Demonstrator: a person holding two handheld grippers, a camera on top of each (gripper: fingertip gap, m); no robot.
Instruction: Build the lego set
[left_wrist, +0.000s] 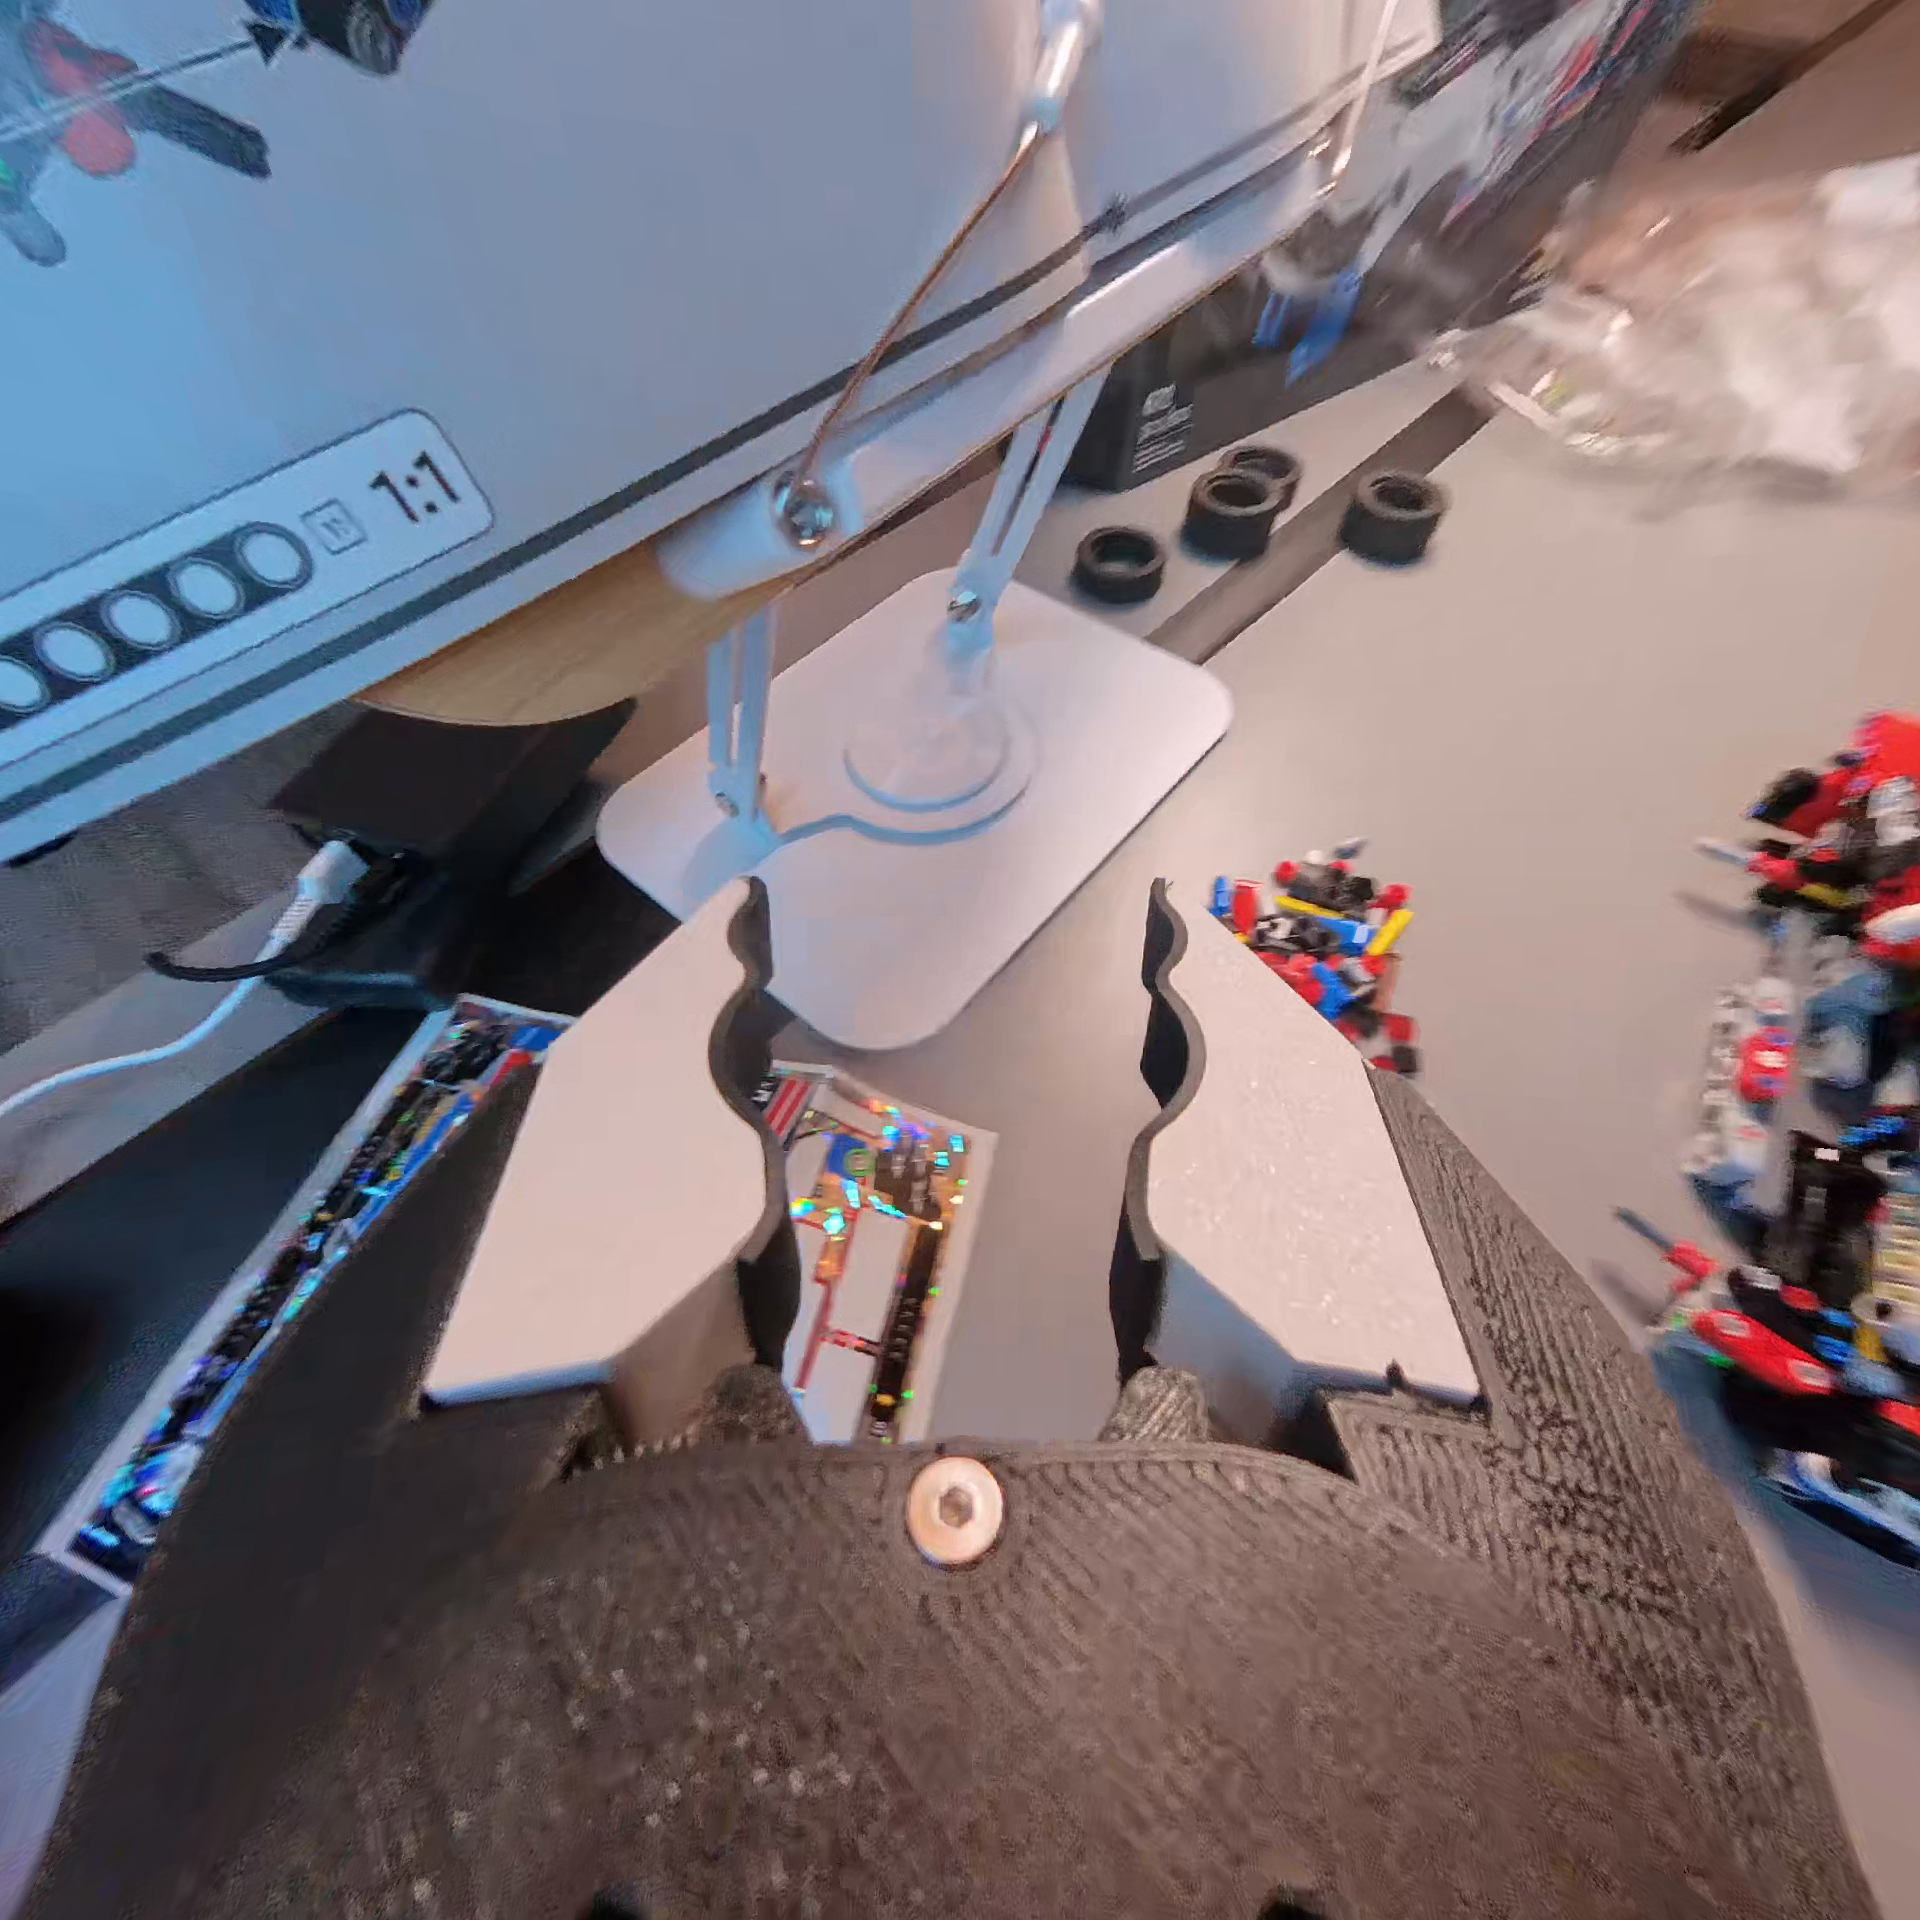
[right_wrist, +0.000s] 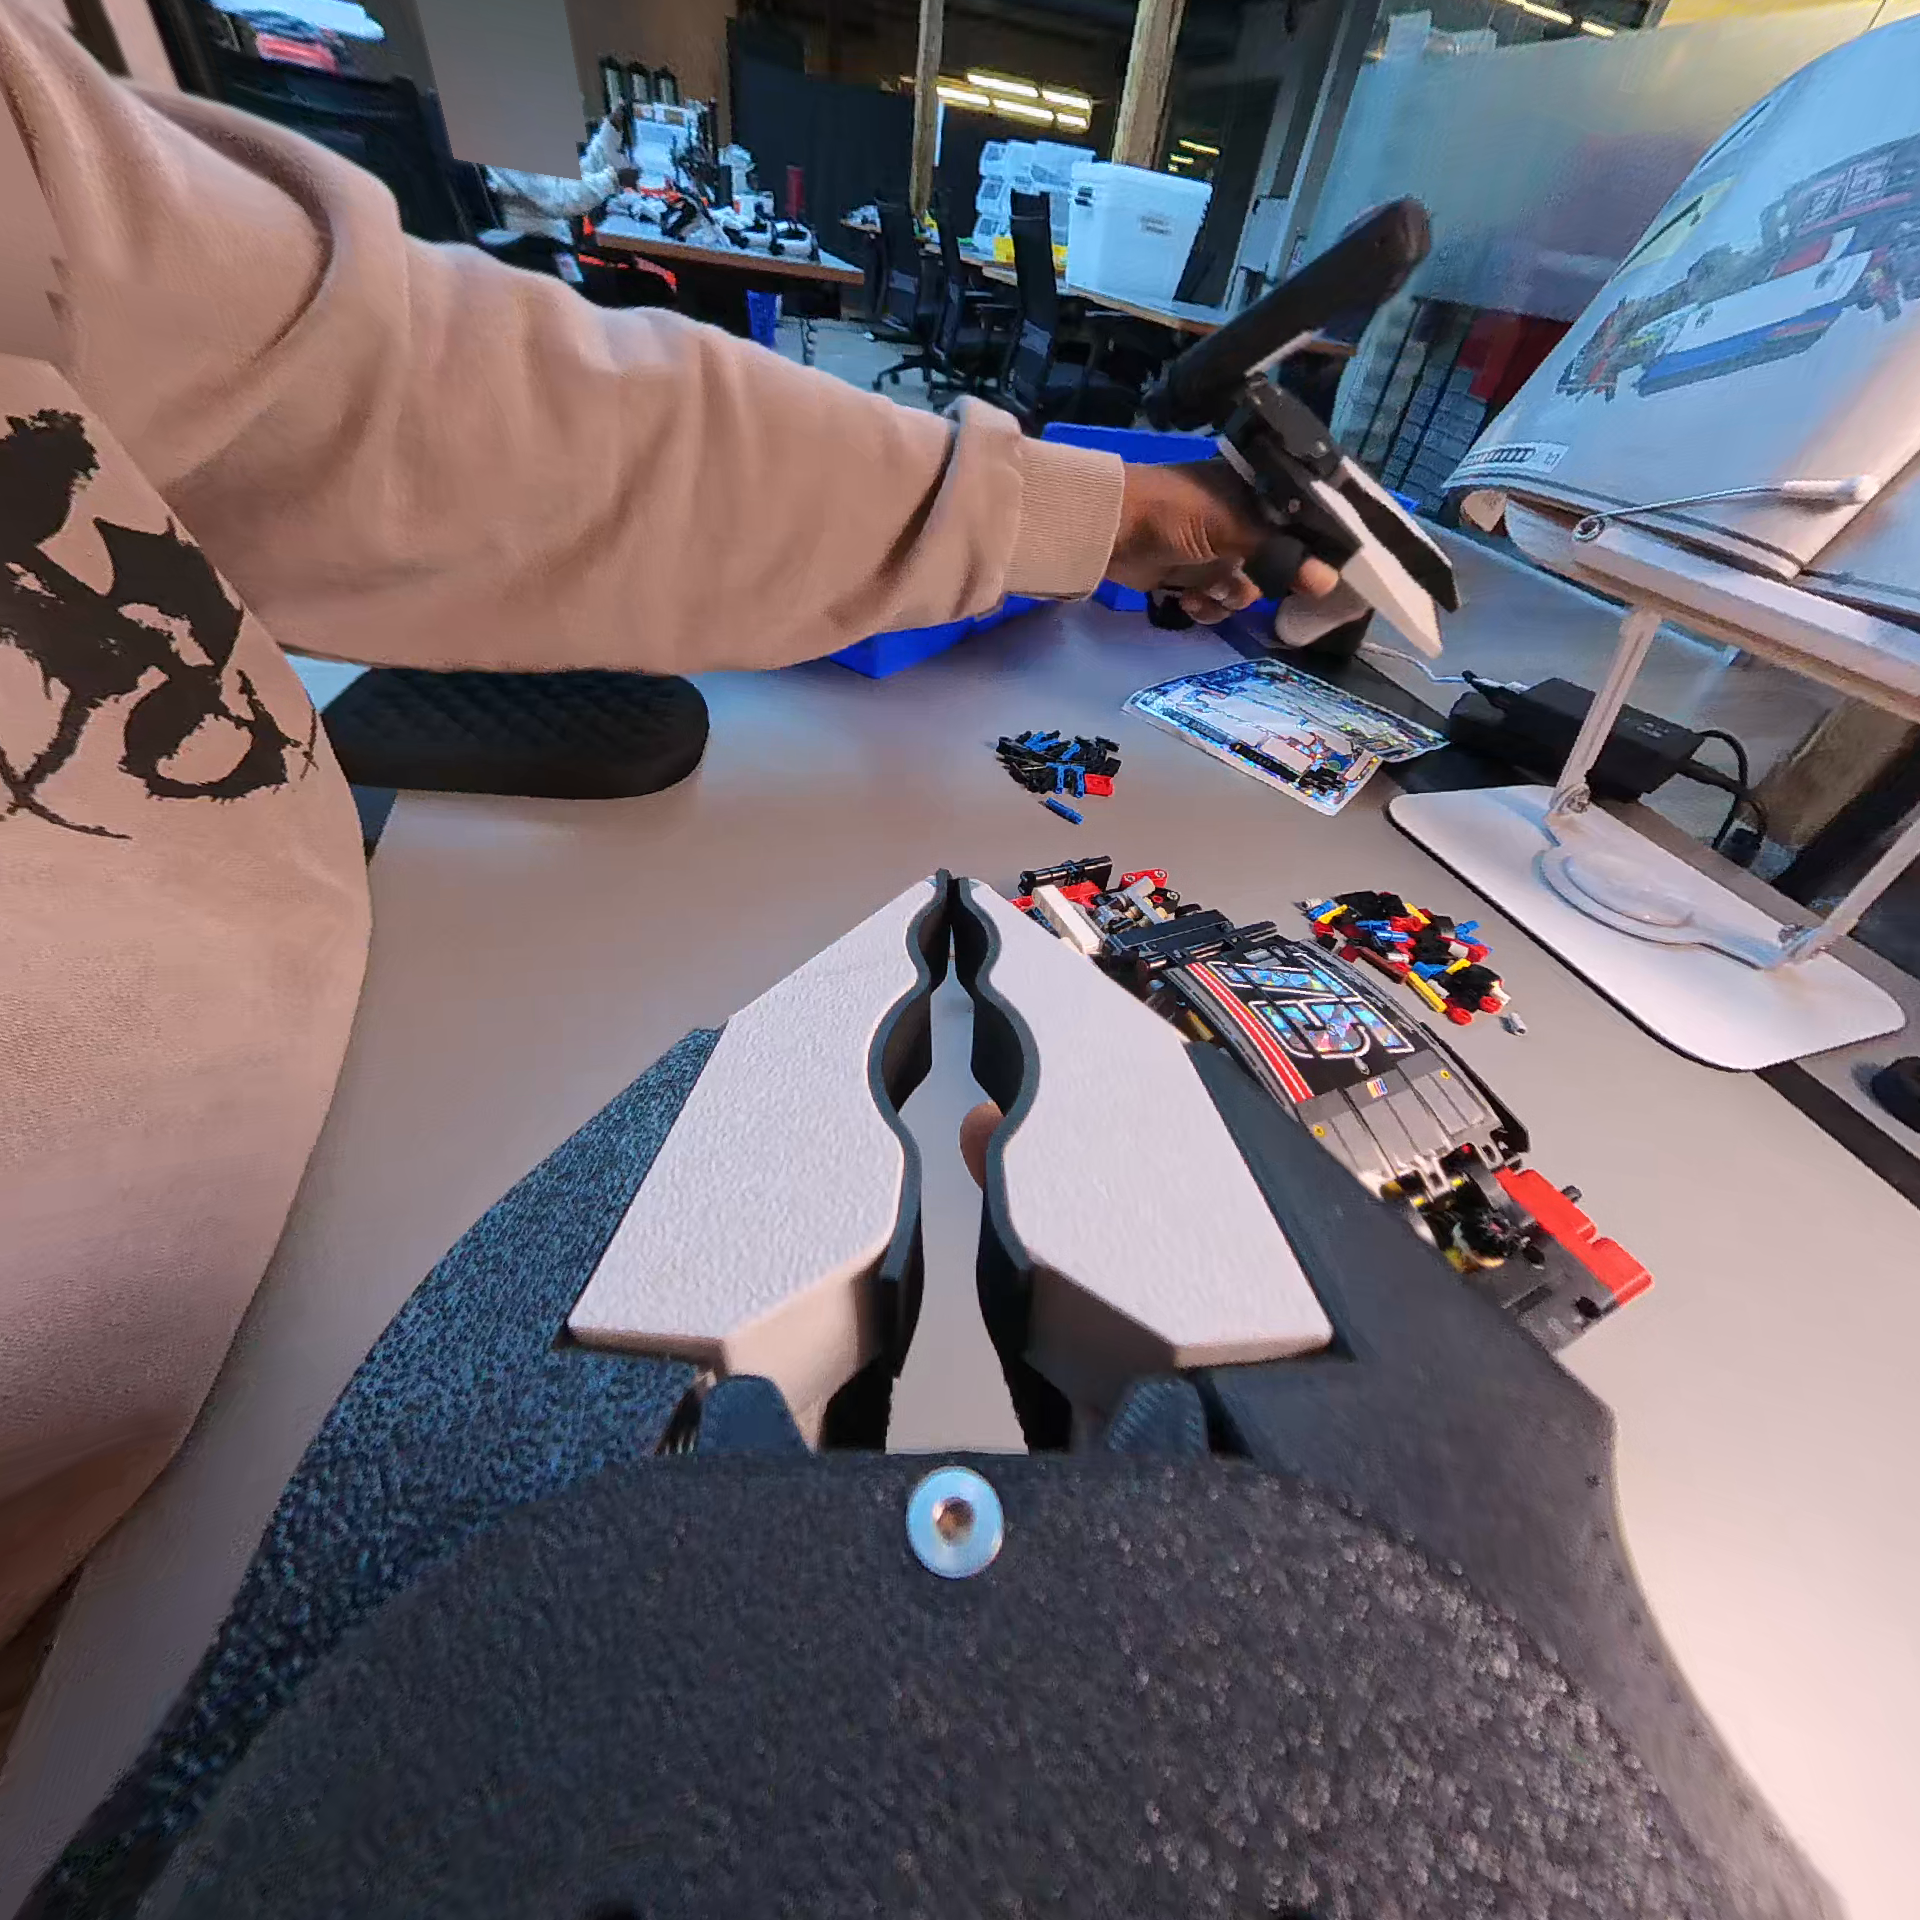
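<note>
Right wrist view: your right gripper (right_wrist: 951, 899) is sitting closed on nothing above the table (right_wrist: 582, 935), the lego car (right_wrist: 1320, 1049) lying just right of its fingers. Your left gripper (left_wrist: 951, 920) is hovering open over the sticker sheet (left_wrist: 883, 1195), loose pieces (left_wrist: 1325, 951) lying to its right.

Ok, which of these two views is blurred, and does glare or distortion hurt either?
Left wrist view: motion blur smears the car model and plastic bags; sticker sheet glints. Right wrist view: mostly sharp, the left gripper slightly blurred; wide-angle bending in both.
</note>
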